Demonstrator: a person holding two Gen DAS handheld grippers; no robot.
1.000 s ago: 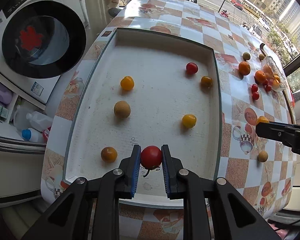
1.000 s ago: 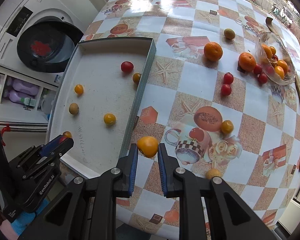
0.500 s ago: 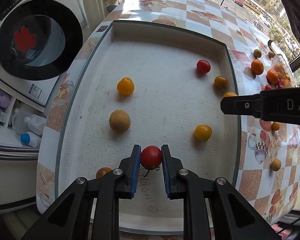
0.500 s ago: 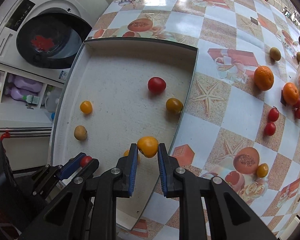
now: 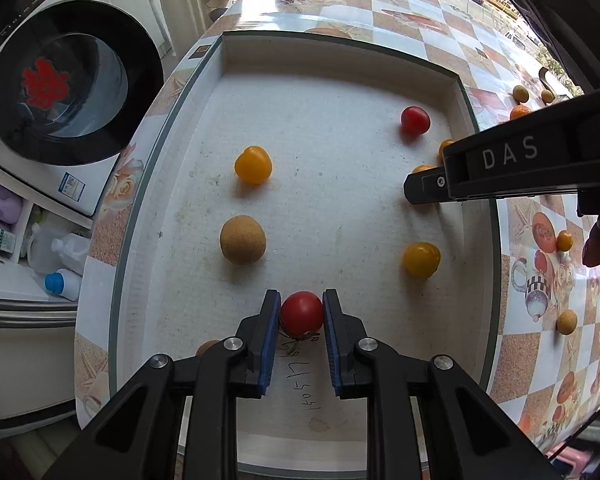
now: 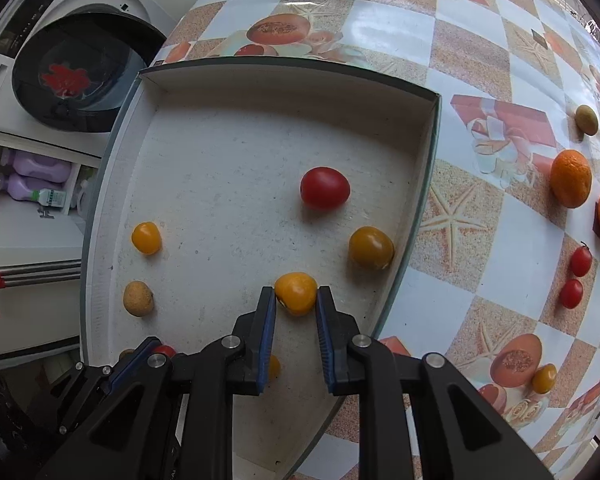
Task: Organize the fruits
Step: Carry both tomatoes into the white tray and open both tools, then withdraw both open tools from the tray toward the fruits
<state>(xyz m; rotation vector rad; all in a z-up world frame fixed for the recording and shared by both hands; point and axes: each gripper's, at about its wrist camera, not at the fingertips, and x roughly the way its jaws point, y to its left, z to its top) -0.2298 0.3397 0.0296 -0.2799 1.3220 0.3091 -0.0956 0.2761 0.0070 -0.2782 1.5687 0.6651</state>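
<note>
1. Your left gripper (image 5: 302,316) has its blue-padded fingers (image 5: 271,328) closed on a round red tomato (image 5: 301,313), held low over the near end of the shallow white tray (image 5: 340,62).
2. Your right gripper (image 6: 296,308) clamps a yellow-orange tomato (image 6: 296,293) over the tray's right side; the left view hides most of that fruit behind the black gripper body.
3. Only the right view shows two oranges (image 6: 571,178) and small red cherry tomatoes (image 6: 571,293) on the chequered table (image 6: 480,40).
4. Loose in the tray lie a tan cork-like ball (image 5: 243,239), yellow tomatoes (image 5: 253,164), and a second red tomato (image 5: 415,120).
5. A white washing machine (image 5: 60,80) stands left of the table.
</note>
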